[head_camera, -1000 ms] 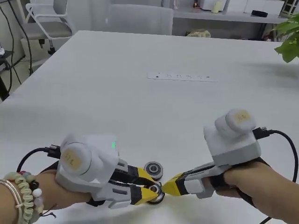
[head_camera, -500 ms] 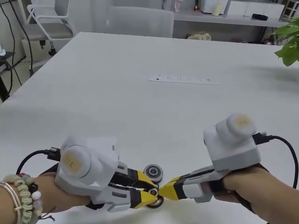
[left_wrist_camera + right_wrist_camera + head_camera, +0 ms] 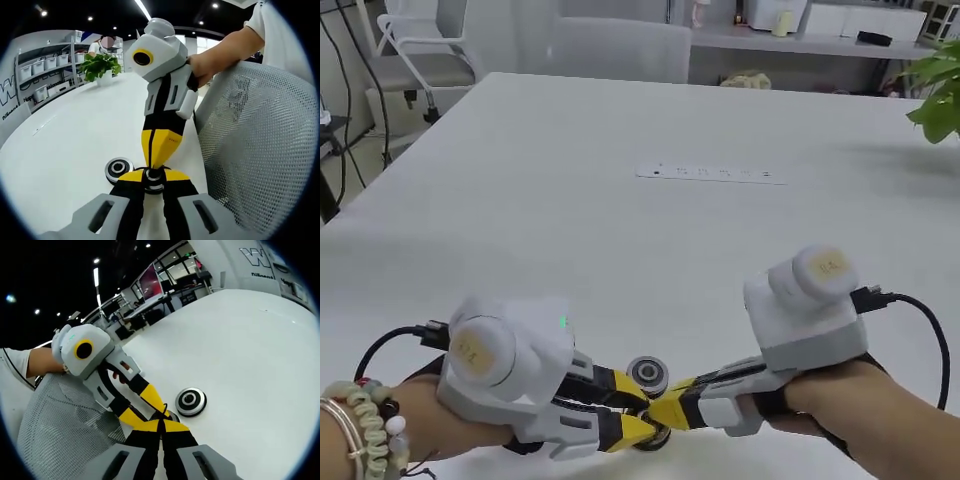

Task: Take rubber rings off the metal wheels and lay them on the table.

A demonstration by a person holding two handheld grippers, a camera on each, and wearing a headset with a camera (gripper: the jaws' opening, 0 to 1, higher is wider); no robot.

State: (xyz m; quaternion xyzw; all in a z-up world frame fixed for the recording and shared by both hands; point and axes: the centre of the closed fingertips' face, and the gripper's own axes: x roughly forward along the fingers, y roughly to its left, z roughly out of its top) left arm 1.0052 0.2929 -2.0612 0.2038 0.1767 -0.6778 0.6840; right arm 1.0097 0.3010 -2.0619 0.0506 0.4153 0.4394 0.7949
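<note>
Right gripper (image 3: 658, 411) nudged closer, jaws together, left gripper (image 3: 644, 427) pinching wheel (image 3: 154, 180), white office table (image 3: 620, 230)

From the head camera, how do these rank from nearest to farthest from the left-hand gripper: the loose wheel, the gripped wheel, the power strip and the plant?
1. Gripped wheel, between the jaws of the left gripper, at the near edge.
2. Loose wheel, just beyond the tips.
3. Power strip, in the middle of the table.
4. Plant, at the far right.
</note>
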